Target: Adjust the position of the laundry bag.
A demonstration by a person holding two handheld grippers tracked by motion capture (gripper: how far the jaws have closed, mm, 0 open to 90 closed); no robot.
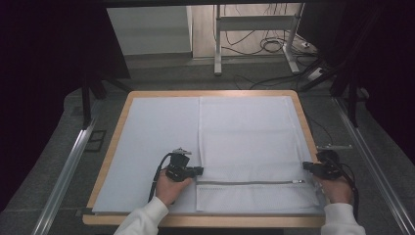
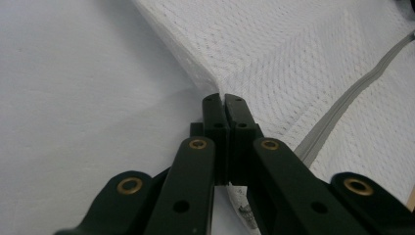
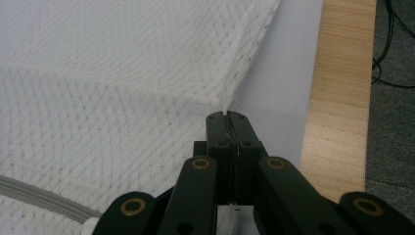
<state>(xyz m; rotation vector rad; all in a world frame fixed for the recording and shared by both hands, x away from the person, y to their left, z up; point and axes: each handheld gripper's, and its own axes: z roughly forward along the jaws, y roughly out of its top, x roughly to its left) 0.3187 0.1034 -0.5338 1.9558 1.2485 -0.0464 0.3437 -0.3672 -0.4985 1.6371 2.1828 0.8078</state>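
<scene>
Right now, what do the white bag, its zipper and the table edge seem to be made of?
White bag: probably synthetic mesh fabric, matte, with a dotted open weave. Zipper: grey tape, likely plastic; teeth too small to judge. Table edge: light wood, visible grain, dull finish.

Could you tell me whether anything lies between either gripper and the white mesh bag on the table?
Nothing visible does. The left gripper is already shut on the left edge of the mesh bag, and the right gripper is shut on its right edge, above the grey zipper.
</scene>
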